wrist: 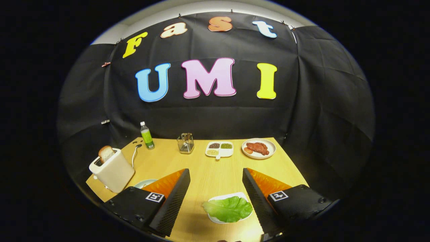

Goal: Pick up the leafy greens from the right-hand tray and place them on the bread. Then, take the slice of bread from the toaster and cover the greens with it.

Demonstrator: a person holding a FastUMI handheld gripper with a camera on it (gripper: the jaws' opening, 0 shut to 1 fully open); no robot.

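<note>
A green leaf of lettuce (229,209) lies on a small white tray (232,196) on the wooden table, low between my two fingers and nearer the right one. My gripper (216,173) hangs above the table, open wide with nothing in it. Off to the left stands a cream toaster (113,170) with a slice of bread (105,153) sticking up out of its slot. Behind my left finger peeks the rim of a pale plate (145,183); what lies on it is hidden.
Along the back of the table (208,168) stand a green bottle (147,135), a wire holder (185,143), a white divided dish of grains (219,149) and a plate of red meat (258,148). The toaster's cord (135,153) trails toward the bottle.
</note>
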